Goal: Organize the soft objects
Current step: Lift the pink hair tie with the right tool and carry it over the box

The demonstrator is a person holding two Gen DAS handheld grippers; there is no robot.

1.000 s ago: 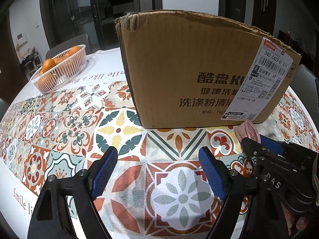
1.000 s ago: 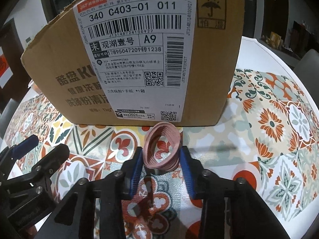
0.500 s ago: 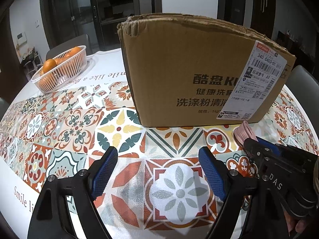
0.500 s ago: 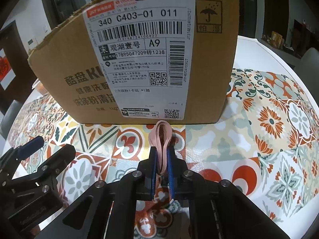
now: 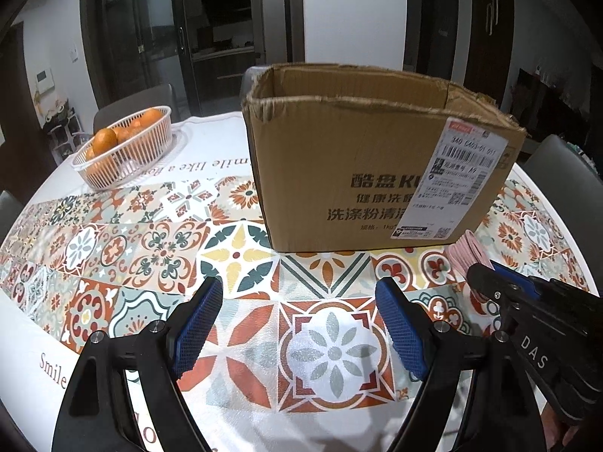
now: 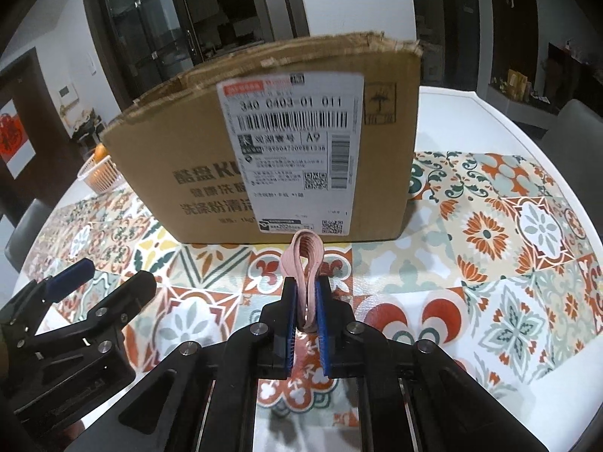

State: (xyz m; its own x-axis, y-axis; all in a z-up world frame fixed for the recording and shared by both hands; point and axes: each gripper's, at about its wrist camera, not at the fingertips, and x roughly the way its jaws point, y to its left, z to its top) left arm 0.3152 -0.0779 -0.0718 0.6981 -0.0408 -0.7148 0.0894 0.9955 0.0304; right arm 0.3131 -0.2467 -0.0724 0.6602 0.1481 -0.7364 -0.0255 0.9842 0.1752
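Dark glass doors and a white wall stand behind a round table covered by a tile-patterned cloth in orange, teal and cream.

Ahead of the right gripper sits an open cardboard box, its shipping label facing the camera. The right gripper's blue pads are pressed nearly together, pinching a pink elastic band. The band is squashed into a narrow upright loop that rises beyond the fingertips, with its top just in front of the box's lower edge. Its lower end is hidden between the pads, so whether it touches the cloth cannot be told.

The left gripper hovers over the cloth with its blue fingers spread wide and nothing between them. Beyond its fingertips stands the cardboard box, seen partly from above with its torn rim and bare inner wall showing. To the right of the left fingers, the right gripper holds the pink elastic band near the box's front corner. Far to the left of the fingers, a white basket holds oranges.
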